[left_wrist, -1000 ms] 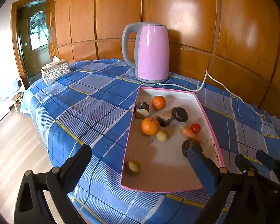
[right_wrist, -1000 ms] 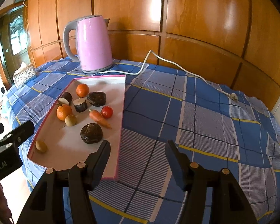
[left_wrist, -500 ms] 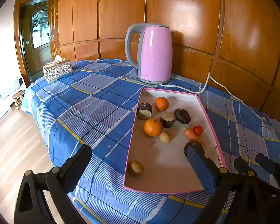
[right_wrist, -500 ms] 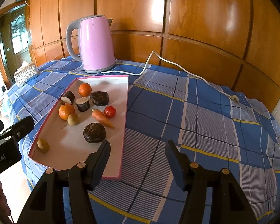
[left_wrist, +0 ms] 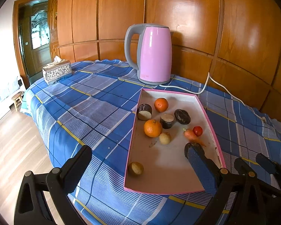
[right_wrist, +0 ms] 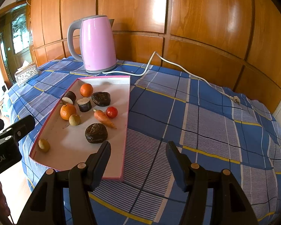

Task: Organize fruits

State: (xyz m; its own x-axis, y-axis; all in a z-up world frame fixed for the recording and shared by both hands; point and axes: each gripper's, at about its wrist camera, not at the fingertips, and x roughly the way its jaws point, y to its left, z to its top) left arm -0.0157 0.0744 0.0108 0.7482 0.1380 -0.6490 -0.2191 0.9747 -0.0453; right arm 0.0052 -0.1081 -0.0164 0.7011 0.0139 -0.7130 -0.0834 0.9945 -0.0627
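The right tongs (right_wrist: 138, 158) are hanging half-spread and empty above the blue plaid cloth of the surface (right_wrist: 206, 116), their left finger overlapping the near right corner of the shallow pink-rimmed white cardboard tray (right_wrist: 127, 101), their right finger over bare cloth. The left tongs (left_wrist: 138, 166) are standing wide and empty too, straddling the tray's near left corner, one finger out over the cloth and the blue-padded finger lying across the tray's near right part. All the produce is sitting inside the tray, ahead of both tongs: a dark lumpy round root (right_wrist: 96, 133) lying just beyond the right tongs' left finger, a small orange carrot (right_wrist: 104, 118) past it with its long axis running diagonally, thick end far-left and tip near-right, touching or nearly touching a small red tomato (right_wrist: 112, 112). Farther in are two oranges (right_wrist: 68, 111), two dark cut stubs with pale faces (right_wrist: 84, 104), another dark root (right_wrist: 101, 99), and two small tan fruits, one (left_wrist: 135, 168) alone at the near left, closest to the left tongs. Judging by this, the right hand is the nearer one for the dark root, lying far-left of its tongs, so the coming reach is probably needing a leftward shift. A pink electric kettle (right_wrist: 95, 46) and a patterned tissue box (right_wrist: 26, 73) are standing well apart.
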